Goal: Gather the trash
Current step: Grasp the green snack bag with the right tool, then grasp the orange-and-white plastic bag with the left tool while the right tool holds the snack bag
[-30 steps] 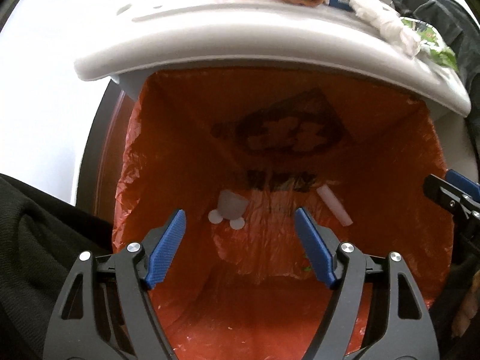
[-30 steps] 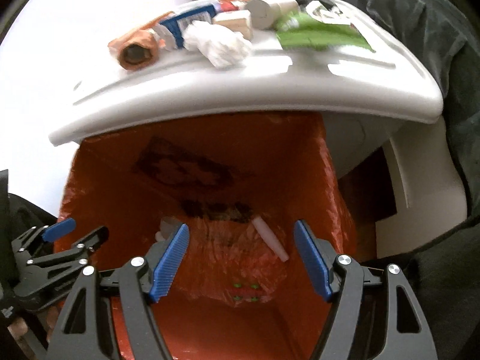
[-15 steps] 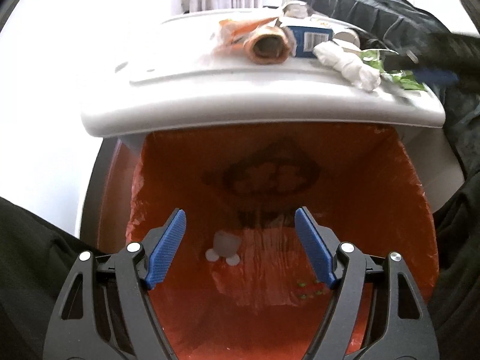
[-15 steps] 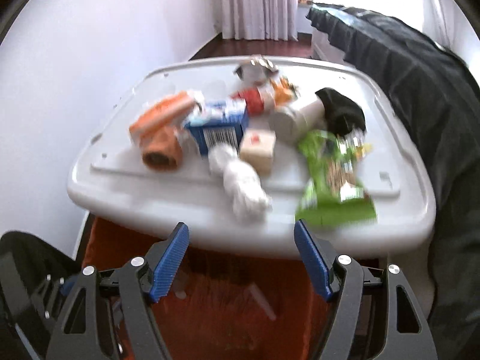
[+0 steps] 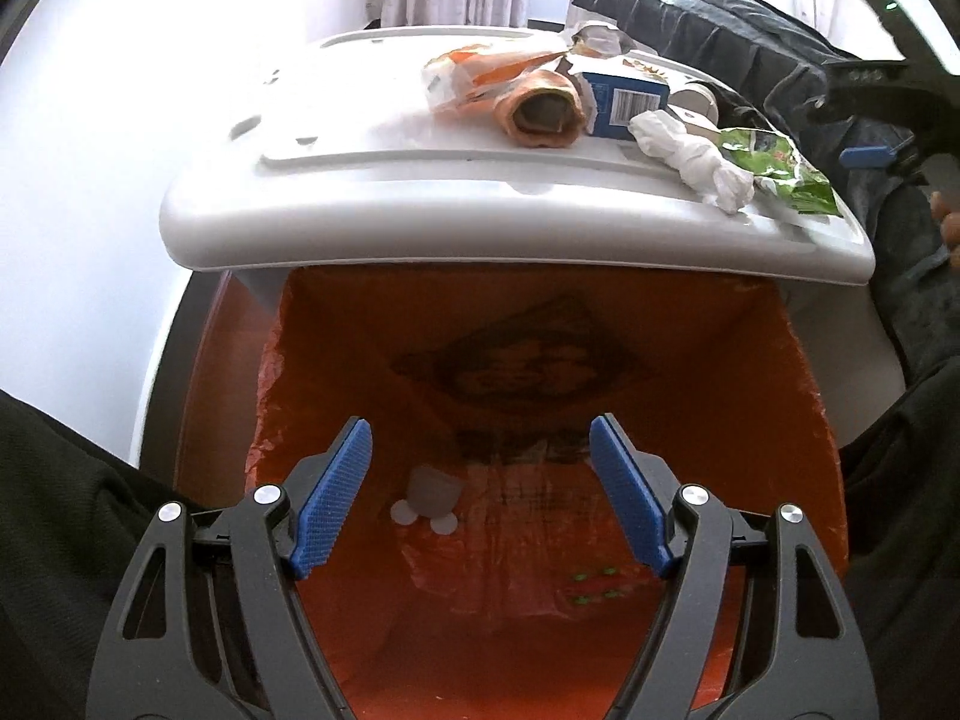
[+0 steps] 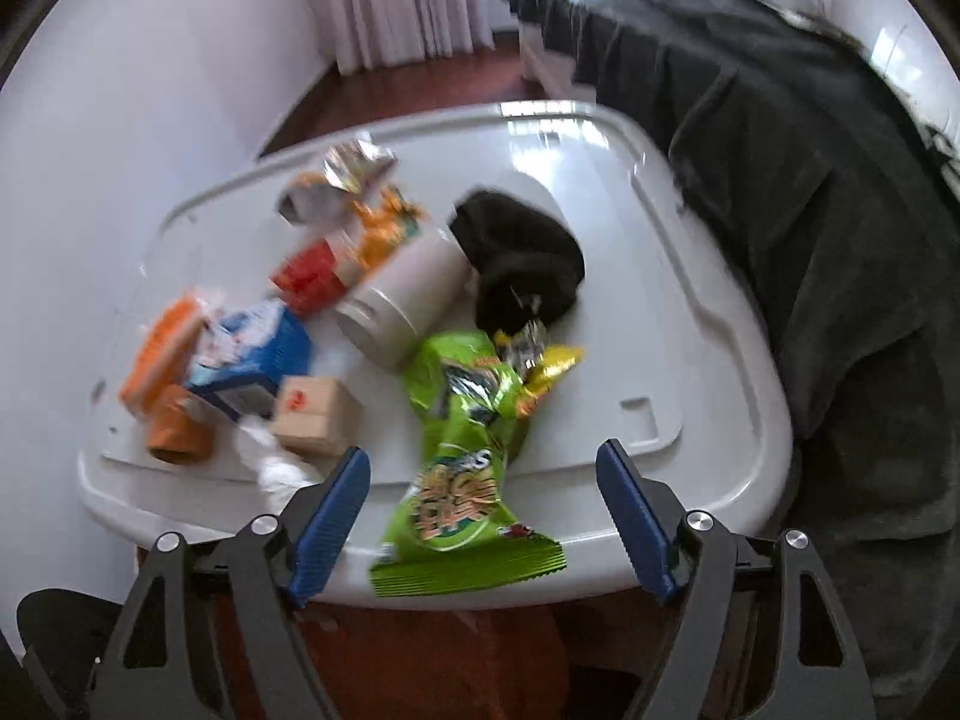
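Left gripper [image 5: 480,492], jaws spread and empty, sits low in frame over the orange bin bag [image 5: 540,336]. Right gripper [image 6: 483,510], also spread and empty, frames the green snack wrapper [image 6: 462,468] at centre on the white lid [image 6: 690,360].

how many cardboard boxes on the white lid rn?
2. The blue carton lies near the lid's left front; the small tan box sits just right of it. More may be hidden in the pile.

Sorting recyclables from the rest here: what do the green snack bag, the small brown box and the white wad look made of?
Green snack bag: glossy printed plastic film, crinkled, with glare.
Small brown box: likely matte cardboard, going by its flat tan faces and square edges.
White wad: seemingly twisted tissue or paper towel, soft and matte.
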Available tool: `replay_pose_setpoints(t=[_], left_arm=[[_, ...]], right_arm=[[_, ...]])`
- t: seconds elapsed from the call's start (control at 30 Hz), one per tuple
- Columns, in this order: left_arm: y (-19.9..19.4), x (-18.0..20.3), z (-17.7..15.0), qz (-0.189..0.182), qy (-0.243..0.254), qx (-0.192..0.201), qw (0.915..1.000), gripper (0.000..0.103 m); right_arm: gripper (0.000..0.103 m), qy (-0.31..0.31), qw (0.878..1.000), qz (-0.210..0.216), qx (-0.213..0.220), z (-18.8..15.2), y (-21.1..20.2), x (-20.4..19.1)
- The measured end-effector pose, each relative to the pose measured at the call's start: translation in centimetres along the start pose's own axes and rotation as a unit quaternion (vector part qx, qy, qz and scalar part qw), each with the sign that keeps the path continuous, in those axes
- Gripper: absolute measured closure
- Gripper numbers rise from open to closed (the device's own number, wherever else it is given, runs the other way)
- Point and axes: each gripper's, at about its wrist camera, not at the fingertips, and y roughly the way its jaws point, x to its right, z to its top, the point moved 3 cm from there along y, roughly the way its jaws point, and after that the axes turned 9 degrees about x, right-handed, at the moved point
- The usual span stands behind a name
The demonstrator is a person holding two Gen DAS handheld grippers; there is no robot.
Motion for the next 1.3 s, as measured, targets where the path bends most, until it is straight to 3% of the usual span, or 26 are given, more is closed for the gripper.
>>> replay_pose_setpoints(t=[0.4, 0.47, 0.53, 0.57, 0.73, 0.87, 0.93, 1.0, 1.03, 1.23, 1.3], left_arm=[[-0.1, -0.1, 0.1, -0.001, -0.003, -0.001, 1.0, 0.029], [-0.1, 0.0, 0.1, -0.002, -0.003, 0.0, 1.0, 0.029], [-0.1, -0.1, 0.1, -0.005, -0.003, 0.001, 1.0, 0.029], [-0.2, -0.2, 0.1, -0.006, -0.004, 0.001, 1.0, 0.03], [-0.2, -0.2, 0.0, -0.005, -0.004, 0.005, 1.0, 0.029], [0.0, -0.5, -0.1, -0.009, -0.011, 0.003, 0.9999, 0.03], [0.1, -0.6, 0.0, -0.012, -0.015, -0.001, 0.9998, 0.029], [0.0, -0.8, 0.3, -0.015, -0.016, -0.009, 0.9997, 0.03], [-0.1, -0.7, 0.7, -0.014, -0.011, -0.011, 0.9998, 0.029], [-1.6, -0.5, 7.4, -0.027, 0.076, 0.017, 0.9966, 0.029], [-0.7, -0.7, 10.8, -0.043, 0.089, 0.016, 0.995, 0.019]], right_arm=[[0.026, -0.034, 0.995, -0.019, -0.094, -0.5, 7.4, -2.1], [0.03, -0.045, 0.996, -0.023, -0.072, -0.9, 7.2, -2.4], [0.047, -0.043, 0.998, -0.019, -0.052, -1.3, 6.6, -2.3], [0.07, -0.043, 0.998, -0.014, -0.046, -1.4, 6.3, -2.4], [0.076, -0.019, 0.999, 0.014, -0.036, -2.0, 4.9, -1.2], [0.076, 0.008, 0.998, 0.051, 0.022, -2.7, 1.8, 1.0], [0.076, 0.004, 0.998, 0.037, 0.059, -3.7, 0.6, 2.0], [0.076, 0.016, 0.998, 0.008, 0.063, -4.2, 0.6, 2.9], [0.076, 0.039, 0.997, 0.027, 0.067, -4.2, 0.5, 3.3], [0.076, 0.058, 0.994, 0.067, 0.064, -3.4, 0.8, 2.3], [0.076, 0.07, 0.993, 0.074, 0.056, -3.3, 1.1, 2.2]])
